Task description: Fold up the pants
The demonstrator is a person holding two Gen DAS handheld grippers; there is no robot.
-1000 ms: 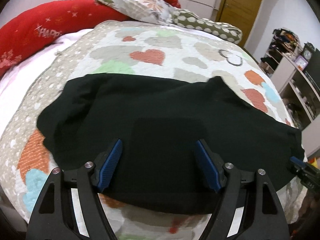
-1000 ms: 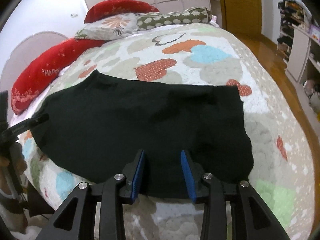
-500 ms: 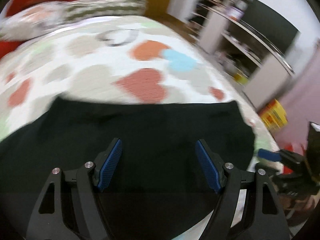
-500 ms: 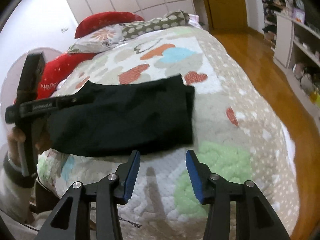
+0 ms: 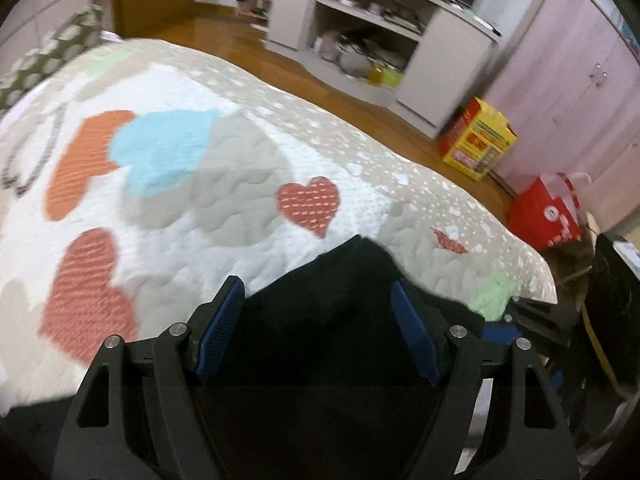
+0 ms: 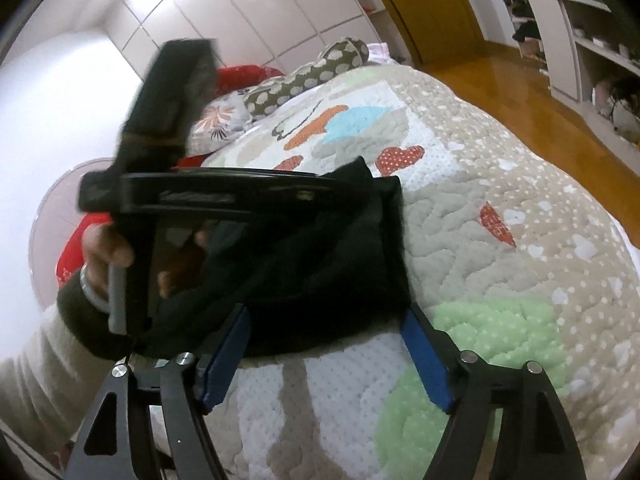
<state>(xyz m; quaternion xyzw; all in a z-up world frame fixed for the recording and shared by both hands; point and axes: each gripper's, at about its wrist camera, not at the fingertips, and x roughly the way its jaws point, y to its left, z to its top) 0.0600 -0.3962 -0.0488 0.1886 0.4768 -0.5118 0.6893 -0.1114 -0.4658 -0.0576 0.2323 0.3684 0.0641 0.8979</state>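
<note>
The black pants [image 6: 340, 256] lie bunched on the heart-patterned quilt [image 6: 500, 280] near the bed's foot edge. In the left wrist view the pants [image 5: 332, 320] fill the space between the wide-spread blue pads. My left gripper [image 5: 318, 312] is open and lies over the pants; seen from the right wrist view its black body [image 6: 224, 196] lies across the cloth's top. My right gripper [image 6: 326, 340] is open, its pads either side of the pants' near edge, holding nothing.
Pillows [image 6: 308, 76] lie at the bed's head. A shelf unit [image 5: 360, 40], a yellow box [image 5: 478, 140] and a red bag [image 5: 548, 212] stand on the wooden floor beyond the bed's edge. Open quilt lies right of the pants.
The spread pants have been pushed together toward the right end into a smaller bunch. My left gripper swung right over them. My right gripper opened wider and drew back to the cloth's edge.
</note>
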